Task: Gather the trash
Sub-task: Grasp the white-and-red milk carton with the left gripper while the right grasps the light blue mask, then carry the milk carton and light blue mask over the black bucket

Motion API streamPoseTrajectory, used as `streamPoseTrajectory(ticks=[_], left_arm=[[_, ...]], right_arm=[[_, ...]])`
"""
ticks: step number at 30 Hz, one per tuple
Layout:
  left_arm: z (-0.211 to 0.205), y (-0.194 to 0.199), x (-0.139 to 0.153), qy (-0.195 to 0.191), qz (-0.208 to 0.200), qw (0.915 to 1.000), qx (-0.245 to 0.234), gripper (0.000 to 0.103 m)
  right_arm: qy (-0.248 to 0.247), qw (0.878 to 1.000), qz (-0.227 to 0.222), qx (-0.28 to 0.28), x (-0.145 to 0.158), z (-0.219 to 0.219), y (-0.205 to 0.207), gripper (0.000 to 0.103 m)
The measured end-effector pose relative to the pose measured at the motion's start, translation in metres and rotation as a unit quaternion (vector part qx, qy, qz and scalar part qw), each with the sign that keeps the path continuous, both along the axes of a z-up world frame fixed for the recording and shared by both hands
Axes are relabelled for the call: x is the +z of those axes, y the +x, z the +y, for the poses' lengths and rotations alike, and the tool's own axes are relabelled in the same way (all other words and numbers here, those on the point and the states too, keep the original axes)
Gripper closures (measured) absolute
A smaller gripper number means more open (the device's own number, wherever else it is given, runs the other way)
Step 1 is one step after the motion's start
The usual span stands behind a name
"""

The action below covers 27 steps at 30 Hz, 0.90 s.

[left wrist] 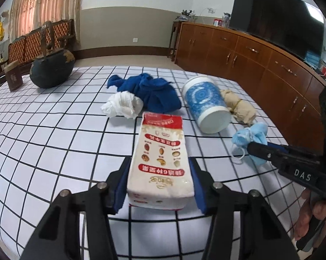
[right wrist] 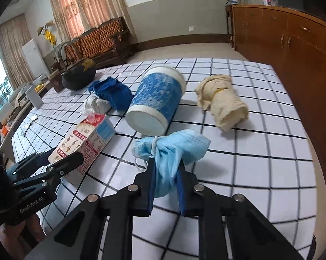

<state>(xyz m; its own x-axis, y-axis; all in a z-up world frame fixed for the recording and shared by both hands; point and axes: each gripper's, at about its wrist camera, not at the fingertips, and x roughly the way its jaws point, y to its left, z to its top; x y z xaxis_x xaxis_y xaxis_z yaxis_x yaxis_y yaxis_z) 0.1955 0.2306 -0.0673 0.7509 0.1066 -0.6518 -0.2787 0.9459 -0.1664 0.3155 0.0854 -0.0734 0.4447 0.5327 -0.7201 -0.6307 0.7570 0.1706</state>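
Checked tablecloth [left wrist: 54, 130] | left gripper [left wrist: 159, 173] angled down, clamps carton [left wrist: 160, 158] | right gripper [right wrist: 166, 169] pinches mask [right wrist: 171, 149]

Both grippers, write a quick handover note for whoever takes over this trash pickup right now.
Left gripper: closed around the milk carton, which lies flat on the checked table.
Right gripper: shut on the blue face mask, pinched at its near end.
Lying loose on the table: the blue and white cup on its side, the beige cloth roll, the white plastic bag, the blue cloth.
Done: two pieces gripped. No bin in view.
Left: carry both off, then gather the rest.
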Motion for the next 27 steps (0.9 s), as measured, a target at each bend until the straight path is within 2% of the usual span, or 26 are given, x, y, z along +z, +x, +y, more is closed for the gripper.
streamPoseTrajectory(ticks=[6,10,13,19,27], left_arm=[[-0.013,-0.008,0.004,0.005,-0.005,0.9998,-0.017,0.050],[-0.020,-0.011,-0.003,0.011,0.008,0.9996,-0.027,0.051],[-0.023,-0.005,-0.009,0.010,0.031,0.9991,-0.026,0.050],[-0.024,0.003,-0.009,0.014,0.041,0.9986,-0.031,0.052],[-0.056,-0.014,0.016,0.019,0.003,0.9980,-0.059,0.052]], right_arm=[[-0.010,0.999,-0.025,-0.025,0.010,-0.029,-0.016,0.084],[-0.013,0.999,-0.027,-0.034,0.011,-0.045,-0.024,0.084],[-0.013,0.999,-0.023,-0.042,0.012,-0.054,-0.024,0.084],[-0.014,0.998,-0.006,-0.057,0.007,-0.065,-0.016,0.084],[-0.003,0.997,-0.028,-0.075,0.023,-0.094,-0.033,0.084]])
